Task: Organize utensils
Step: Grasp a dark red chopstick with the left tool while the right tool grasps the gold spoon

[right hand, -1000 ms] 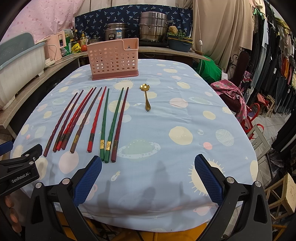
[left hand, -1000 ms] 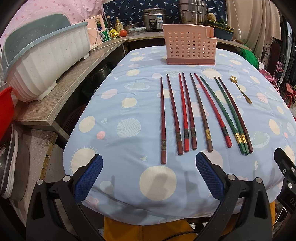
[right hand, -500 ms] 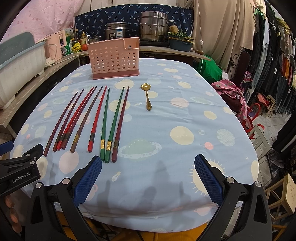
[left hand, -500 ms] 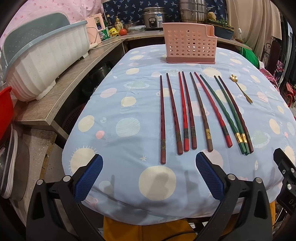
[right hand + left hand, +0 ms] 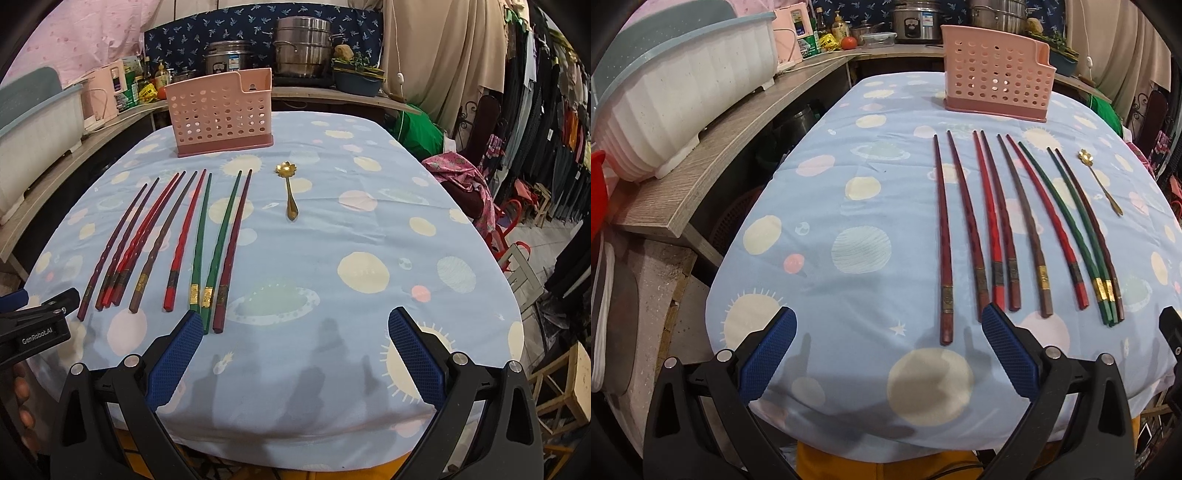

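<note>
Left gripper [image 5: 886,336] spread wide and empty at lower frame, chopsticks [image 5: 1015,225] laid centre-right just above it, right gripper [image 5: 295,343] likewise spread and empty.

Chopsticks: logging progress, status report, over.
Left gripper and right gripper open, empty. Chopsticks and spoon flat on cloth; pink holder unobstructed.

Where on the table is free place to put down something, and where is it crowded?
Free: the cloth right of the spoon, out to the table edge, and the strip left of the chopsticks. A narrower band lies between their tips and the basket. Crowded: the chopstick row, packed close, ends near both open claws.
</note>
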